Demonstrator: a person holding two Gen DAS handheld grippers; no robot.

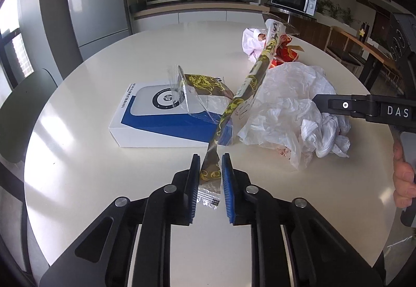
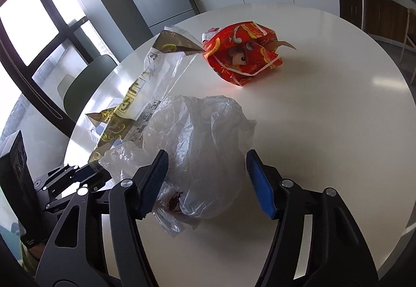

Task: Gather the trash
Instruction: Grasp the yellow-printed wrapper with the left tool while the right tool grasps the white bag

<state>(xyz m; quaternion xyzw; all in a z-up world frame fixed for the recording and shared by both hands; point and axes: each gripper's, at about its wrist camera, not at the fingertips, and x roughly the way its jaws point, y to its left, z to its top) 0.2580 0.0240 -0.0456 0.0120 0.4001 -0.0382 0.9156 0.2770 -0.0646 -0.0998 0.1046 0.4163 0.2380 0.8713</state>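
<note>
Left tool: jaws narrow, pinching the lower end of the long clear wrapper with gold print; the wrapper slants up and away over the surface.
Right tool: jaws half wide, straddling the crumpled white plastic bag; pads not seen pressing it.
Wrapper handling: featherlight, slick, floppy; judged best held by its flat sealed end, as now.
Bag handling: soft, crushable, light; the knotted bunch looks the surest hold.
Bag contents: something reddish shows through the film; cannot tell what.
Red paper bag: crumpled, farther back, mouth open, contents unclear.
Boxed device: on the round white surface, under another wrapper.
</note>
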